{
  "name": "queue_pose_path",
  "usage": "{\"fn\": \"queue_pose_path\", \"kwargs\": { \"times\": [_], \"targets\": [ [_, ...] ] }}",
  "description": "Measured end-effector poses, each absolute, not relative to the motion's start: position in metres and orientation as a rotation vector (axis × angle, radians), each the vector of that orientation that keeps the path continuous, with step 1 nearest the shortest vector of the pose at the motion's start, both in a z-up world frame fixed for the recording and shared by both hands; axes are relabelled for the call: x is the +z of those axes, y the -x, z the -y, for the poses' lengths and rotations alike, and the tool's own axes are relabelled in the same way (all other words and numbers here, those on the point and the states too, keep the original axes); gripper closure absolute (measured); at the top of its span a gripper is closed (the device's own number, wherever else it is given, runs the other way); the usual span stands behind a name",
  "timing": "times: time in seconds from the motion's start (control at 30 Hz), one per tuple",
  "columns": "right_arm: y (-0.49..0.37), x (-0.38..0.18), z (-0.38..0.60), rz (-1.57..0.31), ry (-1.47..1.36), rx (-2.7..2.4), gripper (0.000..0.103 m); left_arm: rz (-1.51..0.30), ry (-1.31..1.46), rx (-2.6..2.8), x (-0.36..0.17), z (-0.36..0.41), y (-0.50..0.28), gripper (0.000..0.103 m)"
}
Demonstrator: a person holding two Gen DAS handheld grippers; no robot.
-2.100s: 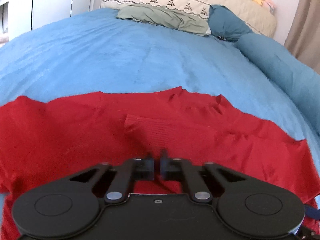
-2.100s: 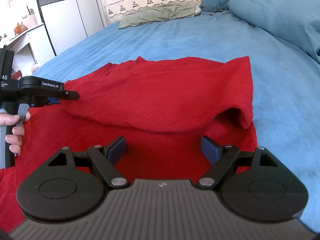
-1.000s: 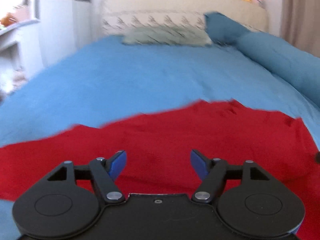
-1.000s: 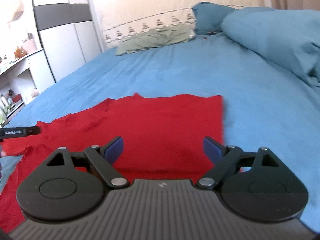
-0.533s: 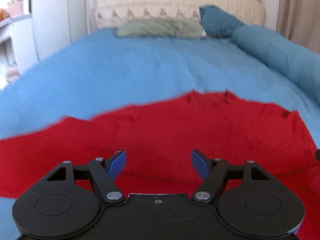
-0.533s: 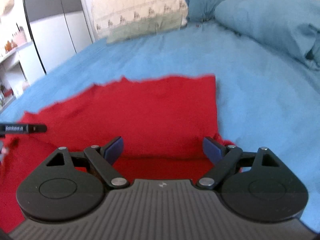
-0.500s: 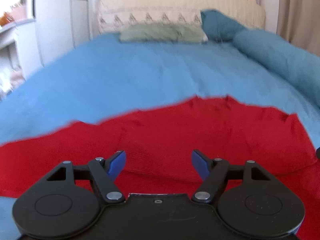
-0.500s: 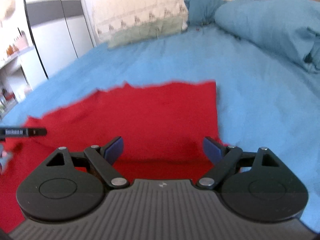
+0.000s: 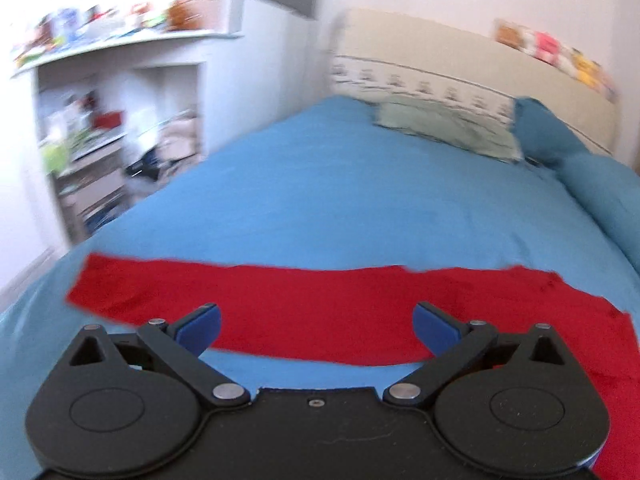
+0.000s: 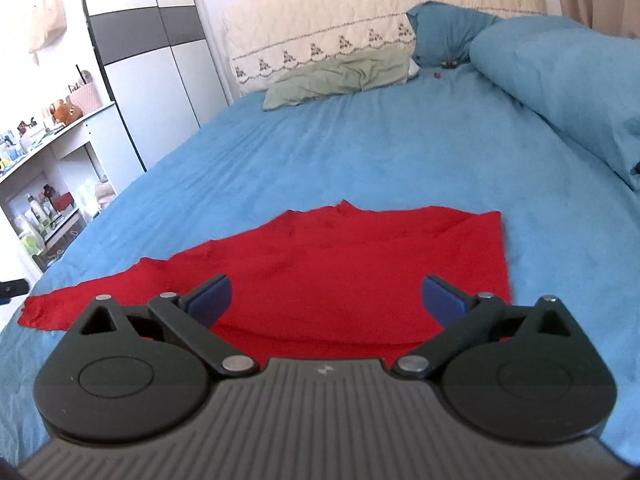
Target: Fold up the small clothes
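A red garment (image 10: 352,272) lies flat on the blue bedsheet (image 10: 360,152), its body folded over once, with a sleeve (image 10: 72,304) stretching to the left. In the left wrist view the sleeve (image 9: 248,296) runs across the sheet as a long red band. My left gripper (image 9: 316,326) is open and empty, above the sleeve's near edge. My right gripper (image 10: 326,298) is open and empty, above the folded body's near edge. The left gripper's tip (image 10: 12,287) shows at the far left of the right wrist view.
A green pillow (image 10: 340,76) and a blue pillow (image 10: 448,32) lie at the headboard. A rolled blue duvet (image 10: 568,84) runs along the right side. White shelves (image 9: 100,140) and a wardrobe (image 10: 156,60) stand left of the bed.
The left gripper let go of the garment and opened, then swung left from the body to over the sleeve. The right gripper pulled back a little; the folded body lies flat.
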State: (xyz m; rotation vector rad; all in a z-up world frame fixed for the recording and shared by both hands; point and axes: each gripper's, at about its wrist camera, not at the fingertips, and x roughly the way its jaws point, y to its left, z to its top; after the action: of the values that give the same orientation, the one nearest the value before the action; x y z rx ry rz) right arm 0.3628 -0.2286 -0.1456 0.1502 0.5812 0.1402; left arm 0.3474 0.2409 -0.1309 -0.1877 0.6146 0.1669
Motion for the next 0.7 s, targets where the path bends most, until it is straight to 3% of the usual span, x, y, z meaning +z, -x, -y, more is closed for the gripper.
{"fn": "queue_pose_path", "kwargs": {
  "times": [0.17, 0.43, 0.7],
  "targets": [
    [-0.367, -0.157, 0.194, -0.646, -0.117, 0.155, 0.000, -0.615, 0.357, 0.268, -0.159, -0.313, -0.342, 0.005],
    [-0.375, -0.188, 0.157, -0.688, -0.074, 0.173, 0.000, -0.671, 0.530, 0.313, -0.209, -0.374, -0.367, 0.034],
    [-0.387, -0.217, 0.150, -0.713, -0.060, 0.128, 0.000, -0.636, 0.480, 0.371, -0.218, -0.391, -0.395, 0.041]
  ]
}}
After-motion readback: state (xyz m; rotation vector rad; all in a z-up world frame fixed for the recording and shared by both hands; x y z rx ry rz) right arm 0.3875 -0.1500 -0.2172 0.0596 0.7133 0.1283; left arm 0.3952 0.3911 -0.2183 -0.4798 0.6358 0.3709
